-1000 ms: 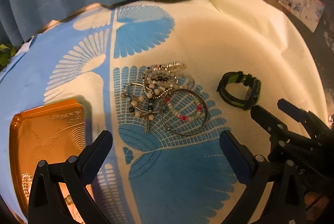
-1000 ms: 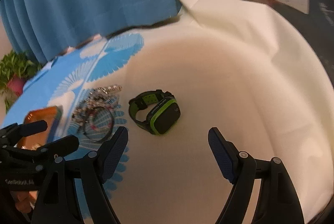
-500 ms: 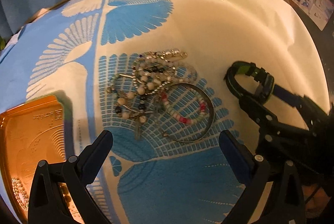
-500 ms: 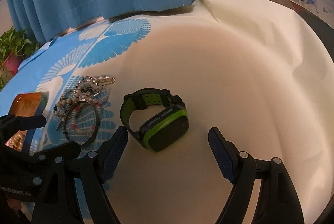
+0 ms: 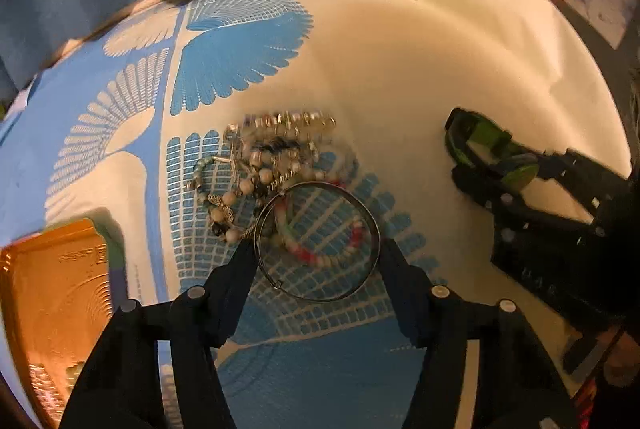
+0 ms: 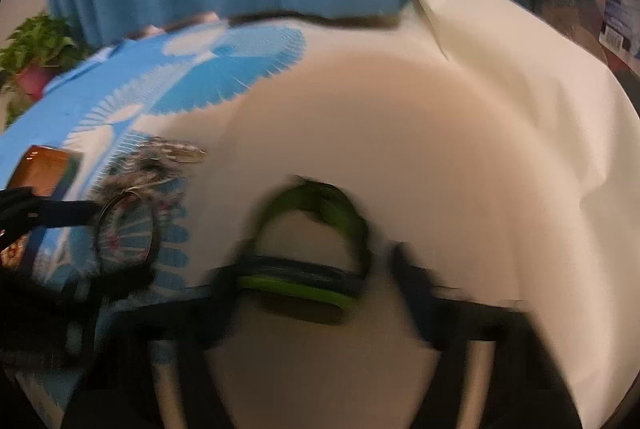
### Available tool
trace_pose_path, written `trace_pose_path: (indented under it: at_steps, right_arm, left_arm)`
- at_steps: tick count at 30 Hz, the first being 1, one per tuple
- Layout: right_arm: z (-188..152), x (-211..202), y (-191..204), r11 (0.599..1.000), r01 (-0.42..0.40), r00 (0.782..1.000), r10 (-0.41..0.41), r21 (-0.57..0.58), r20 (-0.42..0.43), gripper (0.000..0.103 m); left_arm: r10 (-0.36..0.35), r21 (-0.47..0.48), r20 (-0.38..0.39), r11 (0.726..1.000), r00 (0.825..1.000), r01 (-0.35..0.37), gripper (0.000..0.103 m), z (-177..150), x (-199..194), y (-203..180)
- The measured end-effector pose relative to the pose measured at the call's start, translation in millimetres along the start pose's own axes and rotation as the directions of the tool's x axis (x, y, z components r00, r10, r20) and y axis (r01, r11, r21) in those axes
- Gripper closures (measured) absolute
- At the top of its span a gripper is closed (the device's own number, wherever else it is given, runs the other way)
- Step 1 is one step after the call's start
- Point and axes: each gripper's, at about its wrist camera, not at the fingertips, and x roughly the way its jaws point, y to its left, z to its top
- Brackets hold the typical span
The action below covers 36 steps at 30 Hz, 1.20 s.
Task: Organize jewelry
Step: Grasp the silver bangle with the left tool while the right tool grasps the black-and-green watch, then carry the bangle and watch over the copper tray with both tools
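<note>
At the far left, one orange tray [image 5: 52, 309] is seen on the worktop, which is covered by a blue and cream cloth [image 5: 400, 69]. A few small beads seem to lie at the tray's near end, but they are too blurry to count.

Next, in the middle of the left view, one heap of bead strings [image 5: 264, 169] is seen. The strings are tangled, so they cannot be counted. One metal bangle [image 5: 374, 225] lies at the near edge of the heap, and one pink and white bead bracelet [image 5: 316, 255] lies inside it. The left tool [image 5: 316, 253] is set around the bangle, with one finger at each side. Its jaws are closing. The pads look to be right at the ring, but a firm squeeze cannot be told yet.

At the right, one black and green watch [image 6: 308, 269] lies alone on the cream part of the cloth, well apart from the heap. The right tool [image 6: 316, 269] is set around the watch, and its jaws are closing too. This view is blurred, so a grip cannot be told.

The step in hand is judged to be the picking up: two things are being grabbed at once. Next, both squeezes should be finished. Then each thing should be lifted gently, so the bangle is not snagged on the beads, and probably carried to the tray.
</note>
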Motion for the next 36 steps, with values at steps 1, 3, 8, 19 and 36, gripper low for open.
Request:
trace_pose_path:
  at_steps: [1,3,8,19,36]
  right_arm:
    - [-1,-1,0,1.0,0.008,1.0,-0.008,0.007,-0.006,0.051]
    - [-4,-5,-3,0.999,-0.016,1.0,0.016,0.041,-0.004,0.051]
    - [-12,-33,-2,0.997,-0.01,0.999,0.007,0.071,0.039,0.051]
    - [-38,-146,34,0.993,-0.035,0.991,0.019,0.117,0.135,0.051]
    - [-125,-300,167,0.997,-0.063,0.979,0.055,0.034,0.198,0.051]
  left_arm:
    - [-0.009,0.009,0.0,1.0,1.0,0.009,0.046,-3,-2,0]
    - [-0.009,0.012,0.009,1.0,1.0,0.009,0.046,-7,-10,0]
    - [-0.031,0.0,0.045,1.0,0.998,0.031,0.046,-22,-42,2]
    - [-0.045,-0.03,0.161,0.998,0.986,0.05,0.046,-82,-148,12]
    - [0.034,-0.093,0.294,0.996,0.955,-0.007,0.046,-221,-262,62]
